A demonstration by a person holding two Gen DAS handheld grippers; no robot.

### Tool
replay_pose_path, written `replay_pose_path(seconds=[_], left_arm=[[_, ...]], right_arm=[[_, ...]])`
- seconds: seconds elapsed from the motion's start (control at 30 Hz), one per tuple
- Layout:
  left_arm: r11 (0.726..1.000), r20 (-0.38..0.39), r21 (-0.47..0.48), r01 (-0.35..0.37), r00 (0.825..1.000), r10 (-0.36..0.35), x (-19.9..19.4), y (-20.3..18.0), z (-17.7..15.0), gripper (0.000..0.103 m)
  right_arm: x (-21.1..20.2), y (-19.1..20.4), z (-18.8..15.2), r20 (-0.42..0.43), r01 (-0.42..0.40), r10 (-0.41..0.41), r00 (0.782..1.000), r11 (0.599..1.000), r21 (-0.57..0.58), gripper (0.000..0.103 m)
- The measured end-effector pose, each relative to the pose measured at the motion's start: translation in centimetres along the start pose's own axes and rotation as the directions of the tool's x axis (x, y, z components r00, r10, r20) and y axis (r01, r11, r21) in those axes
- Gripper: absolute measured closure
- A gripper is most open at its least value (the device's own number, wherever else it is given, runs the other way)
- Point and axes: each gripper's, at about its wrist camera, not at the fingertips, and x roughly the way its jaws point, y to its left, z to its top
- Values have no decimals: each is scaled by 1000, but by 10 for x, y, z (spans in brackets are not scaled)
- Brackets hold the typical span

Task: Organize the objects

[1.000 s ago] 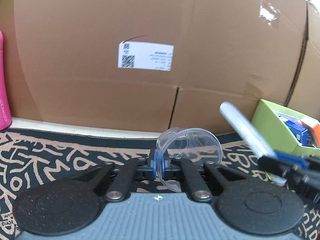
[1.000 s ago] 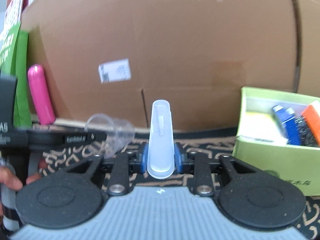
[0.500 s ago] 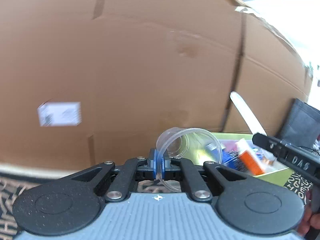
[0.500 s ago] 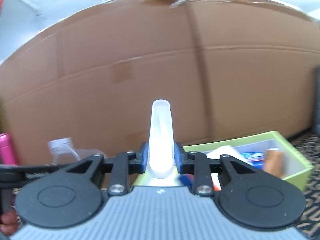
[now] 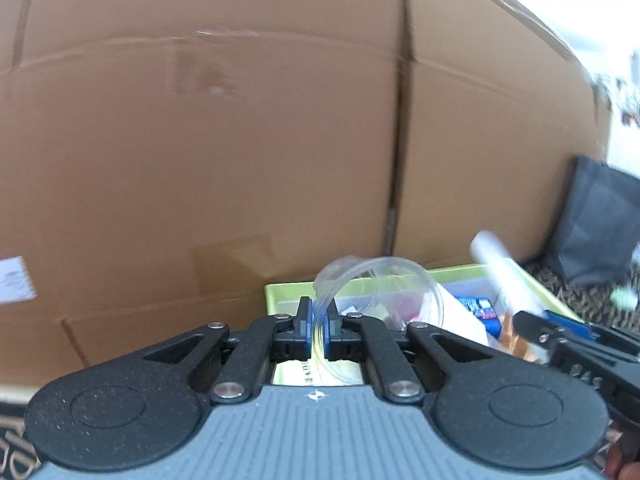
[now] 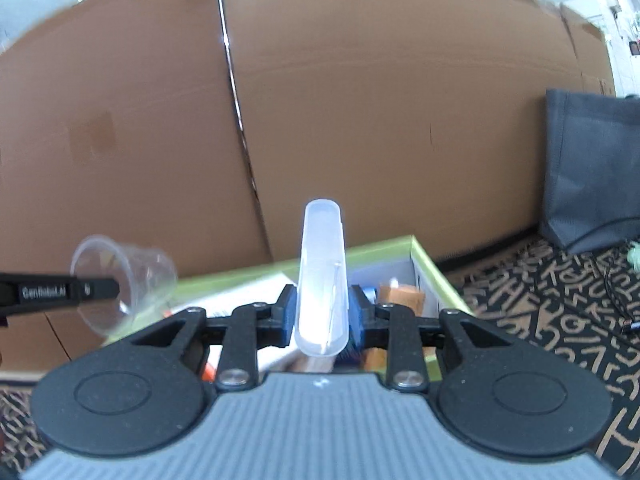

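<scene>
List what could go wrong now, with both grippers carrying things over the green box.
1. The left gripper pinches only the thin rim of the clear cup; it may crack or slip.
2. The right gripper, whose jaws have just been opening around the translucent case, could drop it early.
3. The green box looks crowded, so items may land on top.

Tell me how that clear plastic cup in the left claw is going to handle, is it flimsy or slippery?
The clear plastic cup looks thin-walled, so probably light and easily squashed. The left claw pinches only its rim wall, so it may flex or swing. Its smooth, glossy surface could well slip from the pads.
</scene>
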Motion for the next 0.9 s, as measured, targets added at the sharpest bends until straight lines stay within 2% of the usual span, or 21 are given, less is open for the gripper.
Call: replay_pose_path(seconds=[0.03,0.07,0.13,0.17,0.23,0.3,0.37,0.5,0.63,0.8,0.9], left_arm=[[1000,-24,21,-9,1000,10,5,-3,-2,82],[999,-49,23,-23,998,24,8,-5,-5,52],[999,-31,-13,-36,999,36,5,-2,-12,21],[999,5,-32,-38,999,38,0,0,-15,18],[999,24,-43,-33,999,34,-6,5,-18,16],[998,18,-52,-34,999,35,-11,6,-18,14],[997,23,-69,-41,999,43,-17,6,-18,7],[994,-2,-99,-51,999,51,-22,11,-25,4],[991,-62,-119,-61,997,54,-28,14,-36,4],[990,-166,-105,-91,983,73,-38,15,-48,4],[990,-168,-118,-83,984,62,-51,19,-50,4]], right_arm=[[5,0,-3,-22,23,-23,999,1000,-11,54],[6,0,-5,-26,51,-52,998,998,-20,47],[0,-1,-6,26,95,-94,995,995,-29,34],[-4,-2,-5,49,108,-106,993,994,-21,29],[-8,-8,-4,78,119,-120,990,993,11,11],[-10,-18,-2,78,130,-133,988,991,40,6],[-8,-21,-1,72,142,-147,987,988,60,1],[-11,-23,-3,78,167,-172,982,984,61,0],[-15,-20,-6,76,179,-183,980,982,52,0],[-20,-14,-8,82,175,-179,981,983,45,0],[-38,-7,-12,97,155,-159,983,987,42,0]])
